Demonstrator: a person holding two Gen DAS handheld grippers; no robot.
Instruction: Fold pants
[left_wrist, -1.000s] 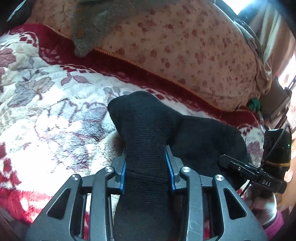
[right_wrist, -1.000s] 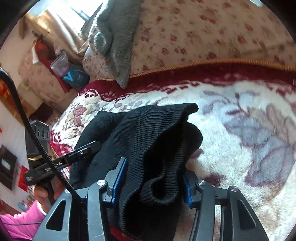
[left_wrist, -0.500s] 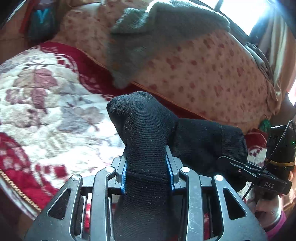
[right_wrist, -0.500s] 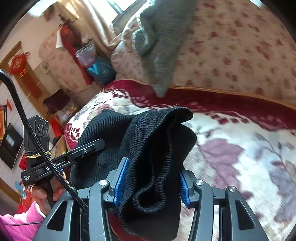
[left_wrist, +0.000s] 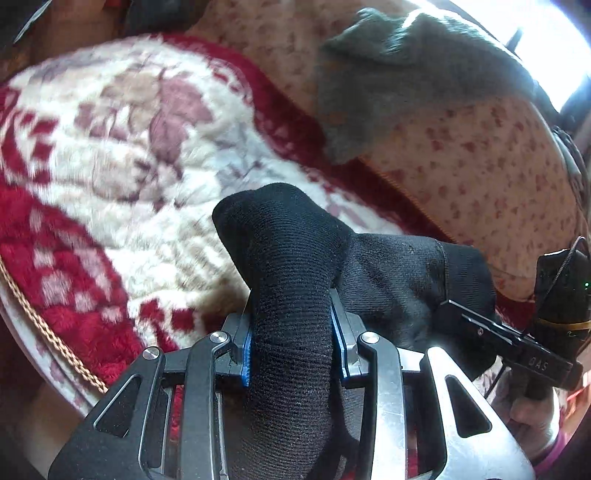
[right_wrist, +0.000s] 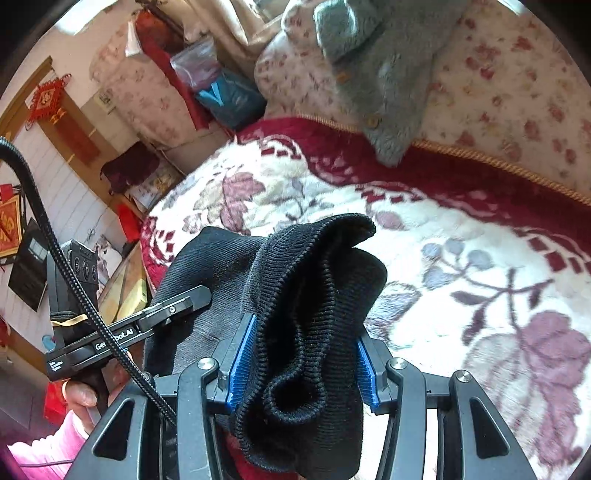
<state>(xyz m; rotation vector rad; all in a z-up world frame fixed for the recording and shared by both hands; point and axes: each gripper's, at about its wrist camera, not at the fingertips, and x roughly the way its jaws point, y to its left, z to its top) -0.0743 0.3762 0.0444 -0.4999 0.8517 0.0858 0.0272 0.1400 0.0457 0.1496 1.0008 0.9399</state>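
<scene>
The black knit pants (left_wrist: 291, 266) are bunched and held up above the bed between both grippers. My left gripper (left_wrist: 291, 343) is shut on a thick fold of them, the cloth bulging out past its blue pads. My right gripper (right_wrist: 301, 354) is shut on the ribbed hem end (right_wrist: 314, 273). The right gripper also shows in the left wrist view (left_wrist: 491, 332) at the pants' far side. The left gripper shows in the right wrist view (right_wrist: 177, 306) to the left, its finger against the black cloth.
A white and red flowered blanket (left_wrist: 147, 155) covers the bed below. A flowered bolster (left_wrist: 480, 155) lies along the back with a grey garment (left_wrist: 406, 66) draped over it. The bed edge (left_wrist: 48, 332) is at the left. Furniture and bags (right_wrist: 221, 92) stand beyond.
Both grippers have lifted and swung with the pants toward the left bed edge. The bolster and grey garment have shifted right in the left view. Both grips are unchanged.
</scene>
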